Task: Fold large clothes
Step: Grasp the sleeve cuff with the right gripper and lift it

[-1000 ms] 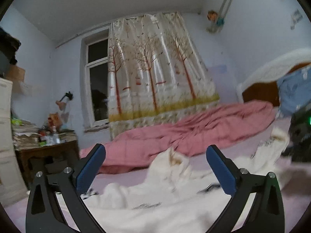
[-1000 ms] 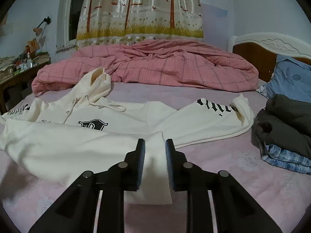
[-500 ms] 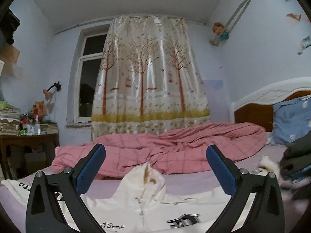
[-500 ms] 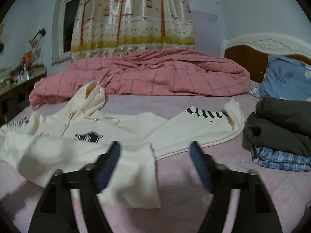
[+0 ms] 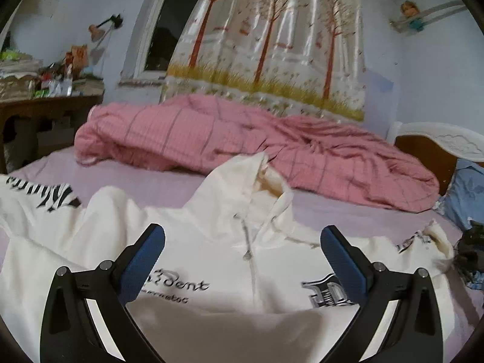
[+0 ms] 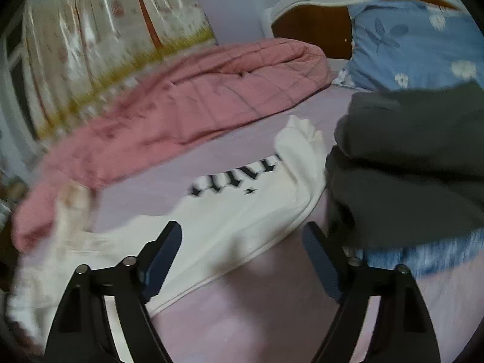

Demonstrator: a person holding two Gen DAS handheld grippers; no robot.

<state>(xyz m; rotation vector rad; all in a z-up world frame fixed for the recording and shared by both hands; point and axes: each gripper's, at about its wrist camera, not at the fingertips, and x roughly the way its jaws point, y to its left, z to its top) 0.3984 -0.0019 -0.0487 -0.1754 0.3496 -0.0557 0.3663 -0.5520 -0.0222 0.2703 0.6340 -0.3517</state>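
Left wrist view: the left gripper (image 5: 242,251) has tipped down from the curtain and wall toward the bed, so the cream zip-front hooded sweatshirt with black lettering (image 5: 217,260) now fills the lower half of the frame. Its jaws are spread wide with nothing between them, hovering above the chest print. The bottom part of the sweatshirt is already turned up over the body, its fold edge running across at 6 o'clock. The hood (image 5: 257,175) stands rumpled at 12 o'clock, one lettered sleeve (image 5: 39,193) stretches out to 9 o'clock, and the crumpled pink checked quilt (image 5: 242,139) lies behind it on the lilac bedsheet (image 5: 151,181).

Right wrist view: the right gripper (image 6: 242,257), pressed together a second ago, has parted, letting the hem go, and swung toward the other lettered sleeve (image 6: 257,193), which runs up to 1 o'clock. Jaws are spread, holding nothing. The cuff lies just beside, perhaps touching, the folded dark grey garment (image 6: 408,166) on a blue checked one at 3 o'clock; blur makes this uncertain. A blue floral pillow (image 6: 408,39) leans at 1 o'clock.

I judge the first fold finished and the sleeves next to be brought in
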